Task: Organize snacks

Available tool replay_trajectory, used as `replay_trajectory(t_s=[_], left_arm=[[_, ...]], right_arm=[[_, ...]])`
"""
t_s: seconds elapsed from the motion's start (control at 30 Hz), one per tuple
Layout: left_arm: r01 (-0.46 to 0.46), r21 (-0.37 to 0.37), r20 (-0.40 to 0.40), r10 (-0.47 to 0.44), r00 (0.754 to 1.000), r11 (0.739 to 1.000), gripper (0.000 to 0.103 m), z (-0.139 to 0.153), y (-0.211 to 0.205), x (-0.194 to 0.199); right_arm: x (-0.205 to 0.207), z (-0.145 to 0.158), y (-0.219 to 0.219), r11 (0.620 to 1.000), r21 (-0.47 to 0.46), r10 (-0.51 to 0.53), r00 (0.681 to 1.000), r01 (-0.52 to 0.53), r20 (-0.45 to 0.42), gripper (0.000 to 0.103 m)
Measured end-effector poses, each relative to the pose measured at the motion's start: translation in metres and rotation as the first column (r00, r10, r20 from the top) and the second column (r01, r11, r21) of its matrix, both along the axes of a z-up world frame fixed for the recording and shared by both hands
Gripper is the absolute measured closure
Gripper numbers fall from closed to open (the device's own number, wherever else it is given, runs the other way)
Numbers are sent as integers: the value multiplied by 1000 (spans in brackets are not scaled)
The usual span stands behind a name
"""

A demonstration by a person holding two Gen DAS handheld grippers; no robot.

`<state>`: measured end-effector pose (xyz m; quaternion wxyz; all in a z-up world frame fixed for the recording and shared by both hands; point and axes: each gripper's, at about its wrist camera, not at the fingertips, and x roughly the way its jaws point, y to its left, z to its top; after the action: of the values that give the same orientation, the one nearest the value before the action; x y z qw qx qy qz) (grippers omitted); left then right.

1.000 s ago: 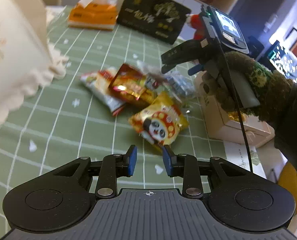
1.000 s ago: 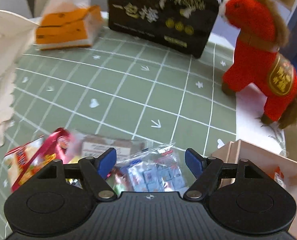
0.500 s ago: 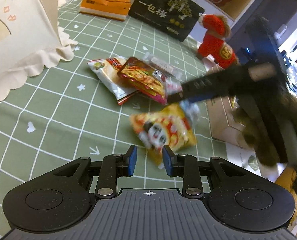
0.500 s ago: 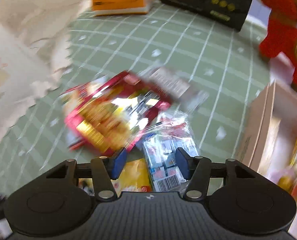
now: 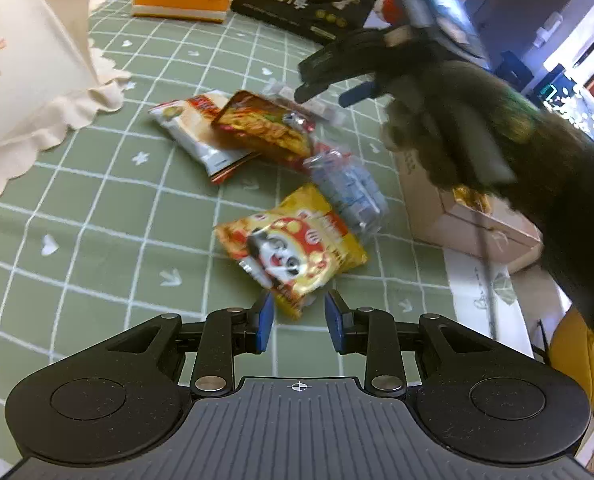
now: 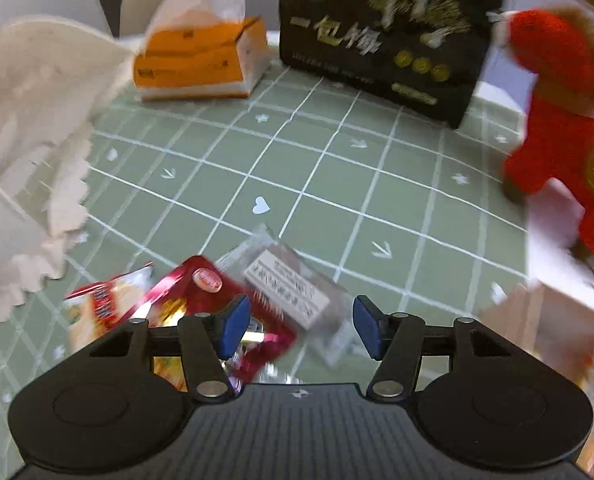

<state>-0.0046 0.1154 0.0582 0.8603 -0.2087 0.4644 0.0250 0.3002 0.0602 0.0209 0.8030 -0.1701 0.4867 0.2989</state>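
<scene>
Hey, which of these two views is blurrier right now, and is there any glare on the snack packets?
Right wrist view: blurrier, the red packet and clear wrapper smeared. Left wrist view: table sharp, panda packet crisp, only the right gripper and the gloved hand holding it smeared. Glare: bright foil glints on the red packet in both views; fisheye bends the tablecloth grid.

Open green tablecloth [image 5: 97, 208] left of the snack pile [image 5: 265, 136]; cream fabric bag [image 5: 29, 80] walls off far left. Cardboard box [image 5: 469, 220] blocks the right edge. Tissue box [image 6: 201, 64], black box [image 6: 381, 48], red plush toy [image 6: 557, 132] line the back
</scene>
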Motion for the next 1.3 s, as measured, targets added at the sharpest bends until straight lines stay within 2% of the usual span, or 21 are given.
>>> replay_trajectory(t_s=[0.03,0.07,0.1,0.17,0.2,0.23,0.27,0.3,0.33,0.43,0.6,0.77,0.93,1.07,1.2,1.3], left_arm=[[-11,-3,-2,11,1000,1000,71,-1,3,-4],[-22,-7,-4,22,1000,1000,71,-2,6,-7],[-35,-10,-6,35,999,999,71,-4,10,-11],[-60,-20,-14,59,998,998,71,-7,17,-17],[-71,-25,-19,70,997,997,71,-9,20,-19],[-80,-31,-25,80,997,996,71,-12,23,-21],[-91,-35,-32,90,995,995,71,-15,25,-21],[-101,-39,-39,100,994,994,71,-17,27,-21],[-109,-41,-44,107,993,993,71,-19,29,-22],[-118,-49,-44,116,992,992,71,-21,28,-21],[-82,-35,-33,81,996,996,71,-15,14,-20],[-37,-15,-40,36,999,999,71,-11,-8,-12],[17,7,-31,-16,999,1000,71,-4,-36,10],[38,-2,-22,-38,999,999,71,-3,-58,31],[38,27,-16,-38,999,999,71,-10,-81,44],[13,29,-19,-12,1000,1000,71,-15,-86,46]], right_arm=[[3,-9,9,999,-50,18,1000,-17,19,40],[4,-12,13,998,-55,24,998,-21,53,30],[5,-13,17,998,-64,28,997,-23,71,26],[11,-14,17,999,-35,27,999,-26,21,25],[11,-13,15,1000,-16,27,1000,-27,-13,28],[11,-12,13,1000,-3,27,999,-27,-29,38],[7,-10,12,999,-2,34,999,-34,-33,54],[2,-9,11,999,-8,45,998,-46,-38,62],[-4,-6,6,999,-1,52,997,-53,-55,65],[-28,-2,-9,997,20,77,992,-75,-102,66],[-80,15,-50,991,82,110,990,-102,-93,66],[-137,37,-108,984,164,91,992,-75,-88,66],[-177,52,-166,973,230,29,996,-9,-85,66],[-189,61,-217,941,326,-64,994,91,-94,66],[-199,52,-241,932,339,-92,988,130,-126,66],[-216,30,-241,943,323,-18,983,78,-184,63]])
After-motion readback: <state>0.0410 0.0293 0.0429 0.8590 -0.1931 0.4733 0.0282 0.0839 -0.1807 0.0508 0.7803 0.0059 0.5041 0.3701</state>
